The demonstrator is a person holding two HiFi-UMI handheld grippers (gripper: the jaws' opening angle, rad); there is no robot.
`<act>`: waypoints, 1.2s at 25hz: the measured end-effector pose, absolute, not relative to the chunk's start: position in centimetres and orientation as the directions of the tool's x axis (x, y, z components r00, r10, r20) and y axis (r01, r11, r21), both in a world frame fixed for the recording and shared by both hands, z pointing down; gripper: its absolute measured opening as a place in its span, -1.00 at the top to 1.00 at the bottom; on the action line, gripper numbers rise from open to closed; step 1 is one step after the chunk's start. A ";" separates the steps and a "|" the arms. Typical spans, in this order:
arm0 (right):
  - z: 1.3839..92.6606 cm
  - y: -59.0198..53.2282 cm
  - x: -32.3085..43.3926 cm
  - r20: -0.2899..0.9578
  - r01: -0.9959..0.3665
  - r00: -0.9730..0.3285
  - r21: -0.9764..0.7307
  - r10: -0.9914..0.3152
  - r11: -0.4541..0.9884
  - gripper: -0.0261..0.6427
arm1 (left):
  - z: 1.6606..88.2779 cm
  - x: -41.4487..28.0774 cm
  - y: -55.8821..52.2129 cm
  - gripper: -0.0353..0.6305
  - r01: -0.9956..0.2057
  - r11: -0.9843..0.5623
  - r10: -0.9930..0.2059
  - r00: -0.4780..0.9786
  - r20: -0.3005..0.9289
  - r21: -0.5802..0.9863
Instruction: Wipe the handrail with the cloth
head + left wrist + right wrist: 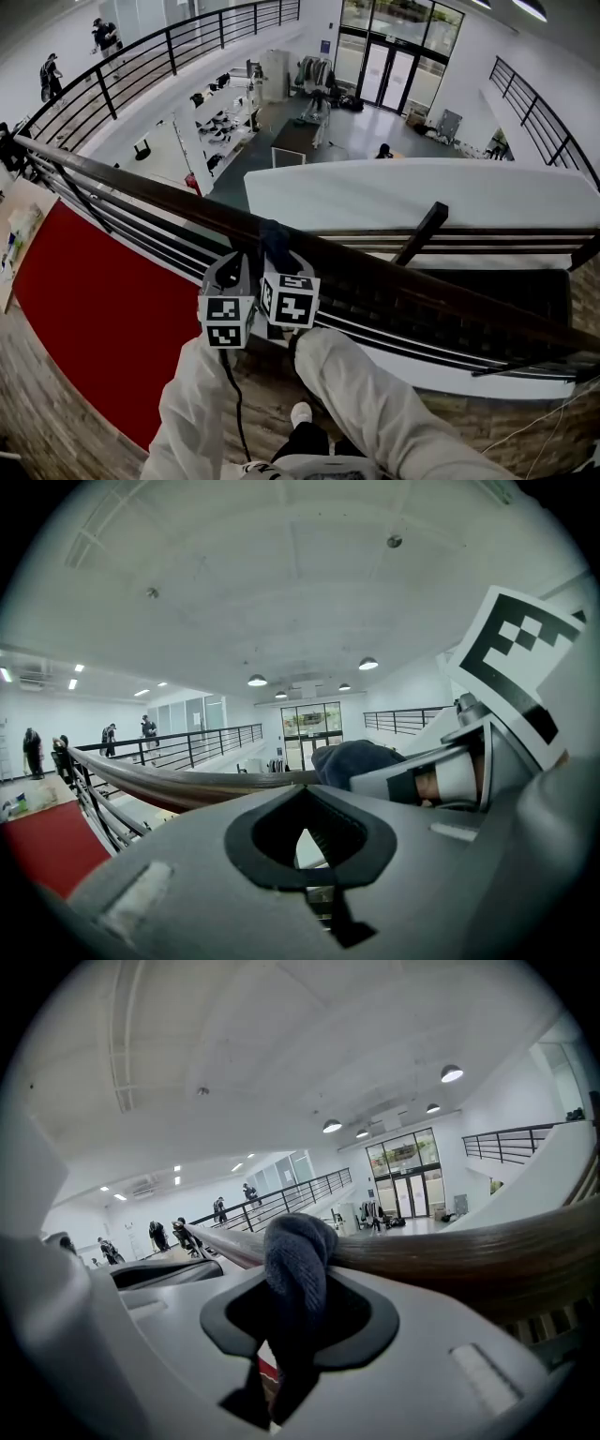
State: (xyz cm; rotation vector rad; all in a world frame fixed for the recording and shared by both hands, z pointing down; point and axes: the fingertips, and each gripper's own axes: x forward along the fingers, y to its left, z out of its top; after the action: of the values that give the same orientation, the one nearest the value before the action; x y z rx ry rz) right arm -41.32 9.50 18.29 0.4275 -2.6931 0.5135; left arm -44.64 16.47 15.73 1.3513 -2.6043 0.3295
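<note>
A dark brown wooden handrail crosses the head view from upper left to lower right. A dark blue cloth lies folded over its top. My right gripper is shut on that cloth; in the right gripper view the cloth bulges up out of the right gripper against the handrail. My left gripper sits just left of it, at the rail. In the left gripper view the left gripper is shut with nothing in it, the handrail runs behind, and the cloth sits beside the right gripper.
Thin metal rails run below the handrail, with a post behind. Beyond is a drop to a lower floor with shelves and glass doors. A red carpet lies left. People stand on the far walkway.
</note>
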 end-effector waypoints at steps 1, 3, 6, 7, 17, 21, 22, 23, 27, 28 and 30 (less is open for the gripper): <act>18.4 9.1 -40.7 0.401 -0.361 -0.887 -0.290 -0.231 0.886 0.61 | 16.0 -44.2 16.0 0.88 -0.825 0.556 -0.783 -0.562 0.268 -0.106; 18.4 8.4 -39.8 0.395 -0.372 -0.885 -0.278 -0.248 0.886 0.61 | 16.1 -43.6 15.2 0.88 -0.834 0.543 -0.793 -0.549 0.266 -0.102; 17.9 7.6 -38.0 0.386 -0.390 -0.879 -0.251 -0.278 0.886 0.61 | 15.9 -42.2 14.1 0.88 -0.848 0.521 -0.808 -0.526 0.266 -0.093; 18.0 7.1 -37.2 0.384 -0.397 -0.877 -0.242 -0.289 0.885 0.61 | 16.0 -41.5 13.5 0.88 -0.853 0.513 -0.813 -0.517 0.267 -0.090; 18.4 2.0 -29.9 0.362 -0.469 -0.850 -0.189 -0.382 0.863 0.61 | 17.2 -35.1 7.3 0.88 -0.906 0.412 -0.863 -0.421 0.278 -0.092; 18.5 -1.6 -25.5 0.352 -0.508 -0.834 -0.192 -0.424 0.840 0.61 | 17.6 -31.4 4.5 0.88 -0.921 0.378 -0.874 -0.388 0.291 -0.094; 18.4 -2.4 -24.3 0.347 -0.511 -0.834 -0.192 -0.429 0.838 0.61 | 17.7 -30.2 3.7 0.88 -0.925 0.368 -0.877 -0.379 0.294 -0.096; 18.4 -3.0 -23.3 0.346 -0.512 -0.834 -0.193 -0.430 0.837 0.61 | 17.8 -29.1 2.9 0.88 -0.928 0.360 -0.880 -0.371 0.297 -0.095; 18.0 -4.8 -19.6 0.356 -0.511 -0.834 -0.210 -0.422 0.834 0.61 | 17.5 -24.8 0.0 0.88 -0.938 0.334 -0.888 -0.346 0.304 -0.090; 18.0 -5.4 -18.6 0.352 -0.513 -0.834 -0.207 -0.425 0.833 0.61 | 17.7 -23.7 -0.7 0.88 -0.940 0.329 -0.889 -0.339 0.306 -0.086; 18.6 -6.8 -16.6 0.352 -0.519 -0.830 -0.201 -0.433 0.831 0.60 | 18.3 -21.7 -2.2 0.88 -0.944 0.319 -0.892 -0.328 0.310 -0.080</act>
State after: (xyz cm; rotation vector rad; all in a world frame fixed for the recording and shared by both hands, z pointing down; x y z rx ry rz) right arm -16.62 -6.77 18.61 0.7244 -2.7202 0.4194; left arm -21.75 -2.22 18.29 1.6808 -2.3746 0.3651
